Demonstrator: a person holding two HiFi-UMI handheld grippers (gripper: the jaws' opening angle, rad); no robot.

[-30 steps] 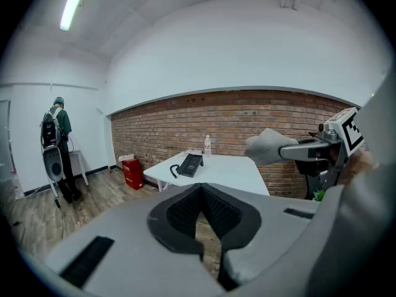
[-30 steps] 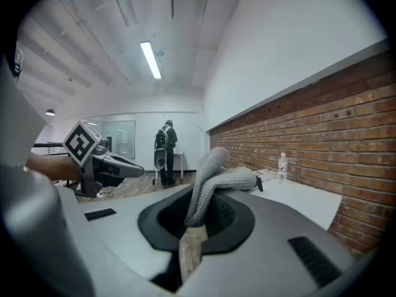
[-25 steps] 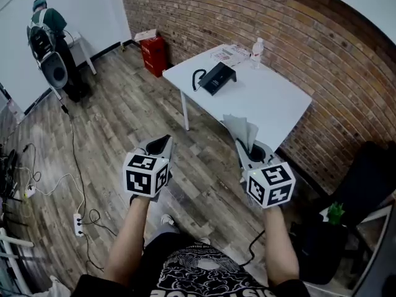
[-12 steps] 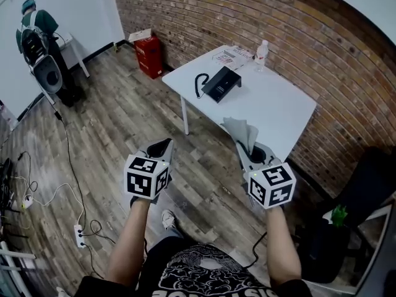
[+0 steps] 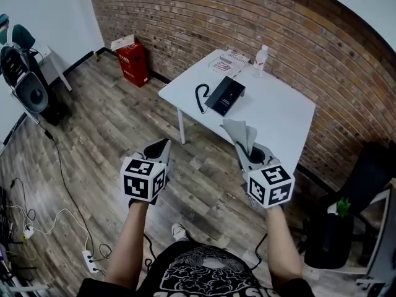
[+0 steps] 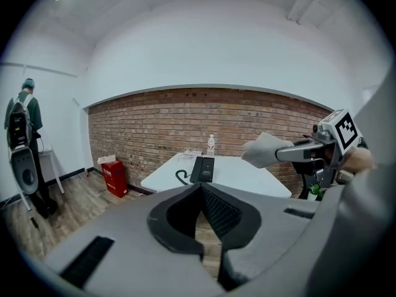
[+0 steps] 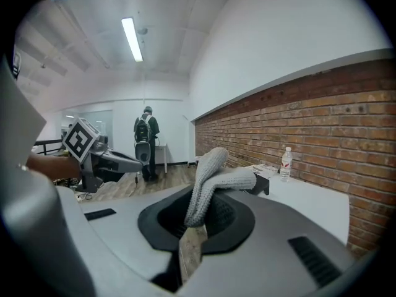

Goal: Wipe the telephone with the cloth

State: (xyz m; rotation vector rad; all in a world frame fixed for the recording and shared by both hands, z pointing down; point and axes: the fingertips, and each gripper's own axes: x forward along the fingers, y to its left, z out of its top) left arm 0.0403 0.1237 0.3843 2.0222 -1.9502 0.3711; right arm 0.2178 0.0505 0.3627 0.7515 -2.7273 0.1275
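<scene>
A black telephone (image 5: 226, 94) with a coiled cord lies on the white table (image 5: 278, 113) by the brick wall; the left gripper view shows the telephone (image 6: 203, 167) too. My right gripper (image 5: 246, 147) is shut on a grey cloth (image 5: 241, 130), held over the floor just short of the table's near edge. In the right gripper view the cloth (image 7: 213, 181) droops over the jaws. My left gripper (image 5: 158, 148) hangs over the wooden floor, left of the table, shut with nothing between its jaws.
A water bottle (image 5: 260, 59) and papers (image 5: 230, 60) sit at the table's far end. A red box (image 5: 132, 63) stands by the wall. A person (image 5: 18, 67) with equipment stands far left. Cables (image 5: 37, 215) lie on the floor. A black chair (image 5: 346, 203) is at the right.
The view has shifted so the table sits slightly nearer and the person at far left has slid toward the frame edge. Both grippers keep their pose, the cloth still held.
</scene>
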